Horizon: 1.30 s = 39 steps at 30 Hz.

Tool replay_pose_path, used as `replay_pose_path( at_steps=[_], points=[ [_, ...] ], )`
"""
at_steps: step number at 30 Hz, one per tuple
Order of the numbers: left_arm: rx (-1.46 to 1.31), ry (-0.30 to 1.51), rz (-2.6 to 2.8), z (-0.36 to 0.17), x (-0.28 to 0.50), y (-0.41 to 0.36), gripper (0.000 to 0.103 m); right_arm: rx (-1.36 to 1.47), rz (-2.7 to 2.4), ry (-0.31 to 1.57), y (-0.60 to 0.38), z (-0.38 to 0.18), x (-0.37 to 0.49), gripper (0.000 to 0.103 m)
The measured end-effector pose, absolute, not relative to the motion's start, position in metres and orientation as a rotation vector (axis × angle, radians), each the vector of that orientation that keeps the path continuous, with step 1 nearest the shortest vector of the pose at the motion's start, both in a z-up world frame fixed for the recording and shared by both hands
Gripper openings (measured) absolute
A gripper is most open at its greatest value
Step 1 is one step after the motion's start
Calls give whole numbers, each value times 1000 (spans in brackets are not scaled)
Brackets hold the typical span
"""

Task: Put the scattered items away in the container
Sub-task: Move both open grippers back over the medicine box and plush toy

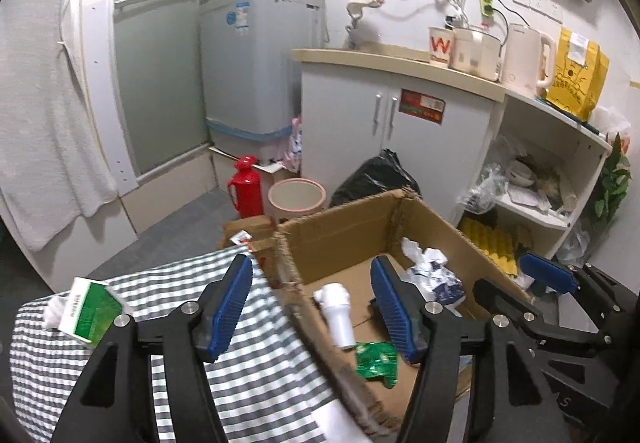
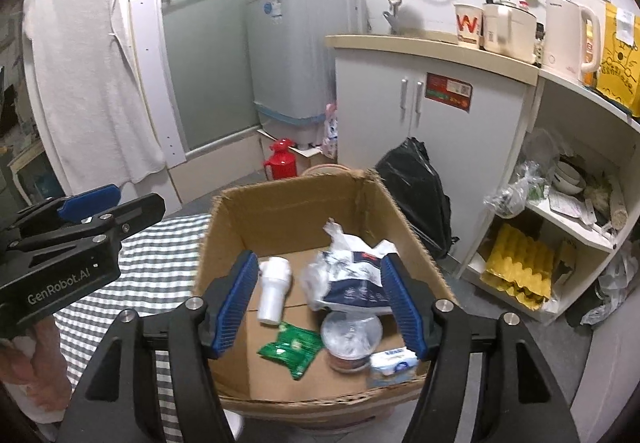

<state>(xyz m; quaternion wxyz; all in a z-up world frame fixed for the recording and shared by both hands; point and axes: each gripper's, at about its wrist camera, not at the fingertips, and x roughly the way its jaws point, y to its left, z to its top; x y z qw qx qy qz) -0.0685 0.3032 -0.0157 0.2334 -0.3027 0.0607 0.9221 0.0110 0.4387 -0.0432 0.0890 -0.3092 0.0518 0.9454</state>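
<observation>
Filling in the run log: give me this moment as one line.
left hand-held gripper: open, empty | right hand-held gripper: open, empty | cardboard box: white bottle, green packet inside | green-white carton: on striped cloth

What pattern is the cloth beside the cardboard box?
Grey-and-white checked cloth, clearest in the left wrist view.

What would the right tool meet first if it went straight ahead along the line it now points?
Probably the crumpled white and dark-blue plastic bag inside the brown cardboard box. The right tool is open and empty; depth is unclear, so it might pass just above the bag.
</observation>
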Motion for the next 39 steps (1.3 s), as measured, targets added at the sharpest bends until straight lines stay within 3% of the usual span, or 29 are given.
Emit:
replay_pose_path(
  at_steps=[5,8,13,18,25,39],
  points=[
    [-829,147,2572,-9,-69,278,67,-918,2848,144,417,-38,9,65],
    [-820,125,2600,-6,-67,260,74,-908,2870,138,404,-34,7,73],
    [-828,113,2647,-3,-67,230,79,-906,2901,135,380,-32,3,75],
    [-833,69,2693,0,-71,200,84,-905,2940,117,354,-29,-2,85],
    [-816,33,2767,4,-71,158,97,-890,2987,94,321,-22,-12,91],
    [-846,6,2876,-1,-77,79,103,-943,3084,77,251,-29,-35,101]
  ],
)
